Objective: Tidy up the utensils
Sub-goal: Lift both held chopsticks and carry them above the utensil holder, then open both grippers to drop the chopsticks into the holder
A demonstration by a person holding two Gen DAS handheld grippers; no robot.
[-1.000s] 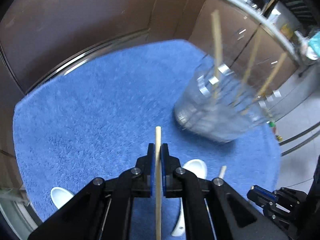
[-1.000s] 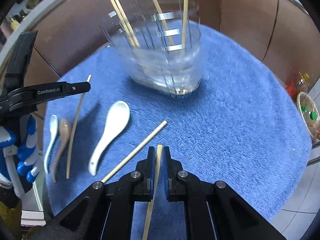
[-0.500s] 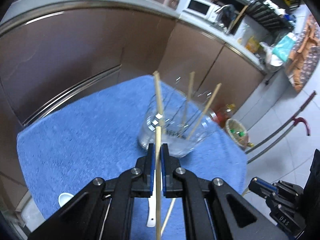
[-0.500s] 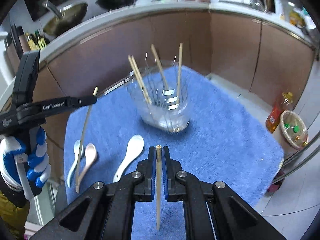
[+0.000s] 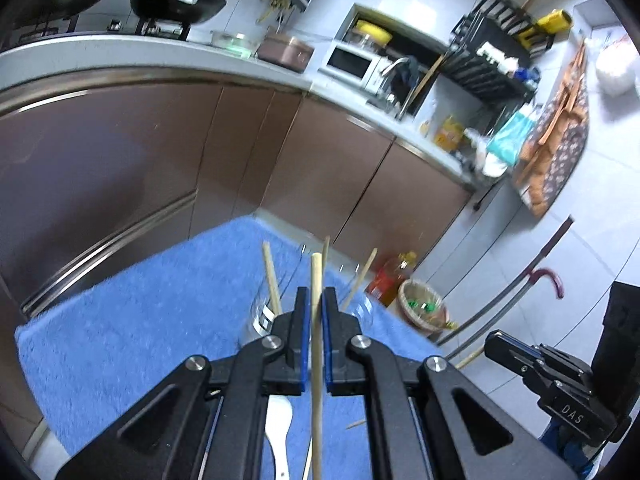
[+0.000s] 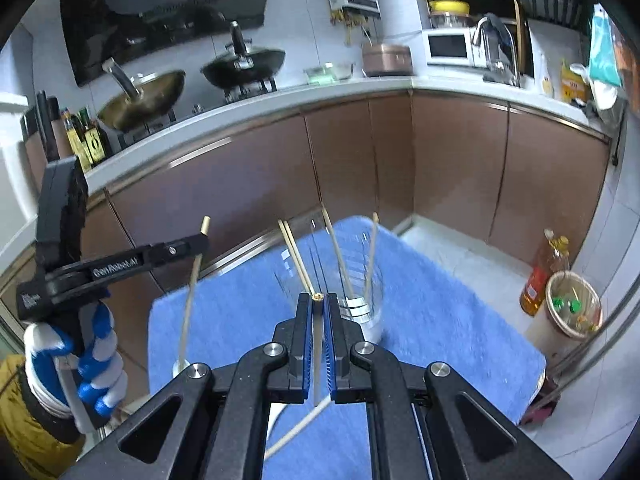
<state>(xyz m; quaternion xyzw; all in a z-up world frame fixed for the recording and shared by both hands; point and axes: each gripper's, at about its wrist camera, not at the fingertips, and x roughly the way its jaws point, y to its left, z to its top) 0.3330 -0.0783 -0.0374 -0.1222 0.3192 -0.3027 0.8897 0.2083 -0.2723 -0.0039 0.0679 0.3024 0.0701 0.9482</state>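
The left tool [image 5: 315, 312] is pressed together on a chopstick [image 5: 317, 360], which runs up the middle of the left wrist frame from the bottom edge to a tip above the blue pads. The right tool [image 6: 319, 312] likewise pinches a second chopstick [image 6: 317, 344], its end showing just above the pads at the centre of the right wrist frame. In that same frame the left tool appears again at the left edge [image 6: 200, 246], carried by a hand [image 6: 76, 364] in a blue and white glove, with its chopstick hanging down toward the mat.

A clear glass [image 6: 366, 304] stands on the blue mat [image 6: 440, 320] just behind the right tool's tips, in the frame's centre. Four chopsticks [image 6: 338, 256] lean in it, two close together on its left side, fanned apart at the top. In the left wrist frame the glass is mostly hidden behind the tool, with three sticks rising from it.

Low in the left wrist frame, between the tool's arms, a white spoon [image 5: 278, 428] lies on the mat. Another loose chopstick [image 6: 298, 428] lies slantwise on the mat at the lower centre of the right wrist frame.

Beyond the mat stand brown cabinets [image 6: 360, 160], and beside it on the floor at the right a bottle [image 6: 540, 272] and a small bin [image 6: 572, 308].
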